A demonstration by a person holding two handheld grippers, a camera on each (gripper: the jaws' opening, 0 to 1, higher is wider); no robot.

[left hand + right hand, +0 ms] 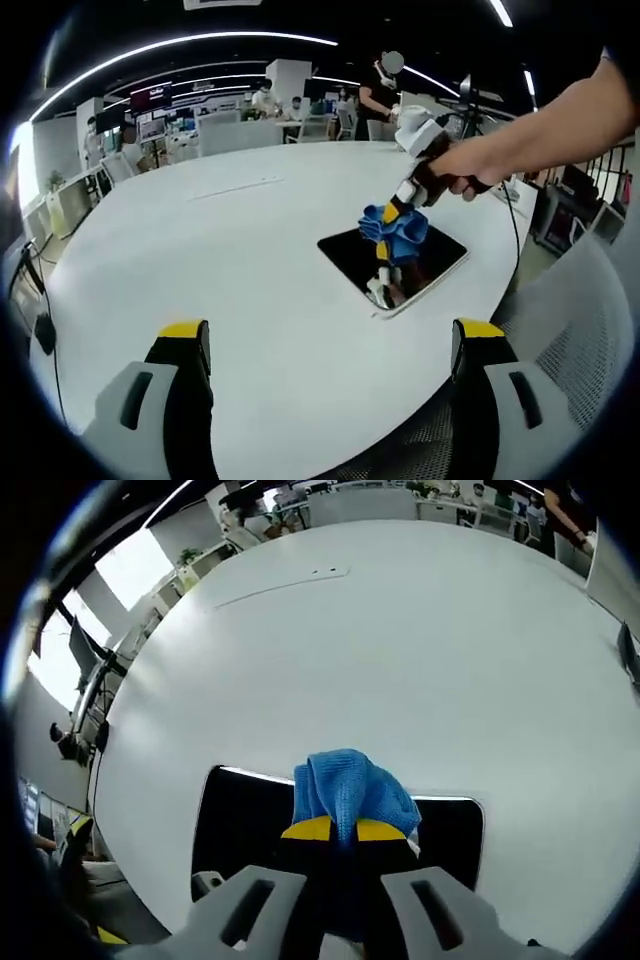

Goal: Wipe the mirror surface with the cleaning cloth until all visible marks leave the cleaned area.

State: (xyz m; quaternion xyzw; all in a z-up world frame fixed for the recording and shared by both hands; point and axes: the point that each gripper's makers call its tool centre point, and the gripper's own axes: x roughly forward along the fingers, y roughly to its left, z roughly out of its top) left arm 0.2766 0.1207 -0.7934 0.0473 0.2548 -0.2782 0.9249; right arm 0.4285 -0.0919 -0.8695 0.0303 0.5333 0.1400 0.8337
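While the wipe is under way, findings are as follows.

Mirror: the mirror [437, 262] is lying flat on the white table [220, 280], near the table edge closest to the person; its dark glass is reflecting the tool above it.
Cloth: the blue cleaning cloth [350, 788] is bunched and sitting on the glass, around the middle of the mirror.
Right gripper: the right gripper [345, 832] is pinching the cloth between its yellow-tipped jaws and pressing it down onto the mirror; the person's hand [470, 170] is gripping its handle.
Left gripper: the left gripper [330, 345] is hovering over bare table, well apart from the mirror, jaws spread wide and holding nothing.
Progress: wiping is judged to be in hand, not finished. Marks on the glass are too small to tell, so the cleaned share cannot be confirmed.
Surroundings: office desks and seated people are showing beyond the table.
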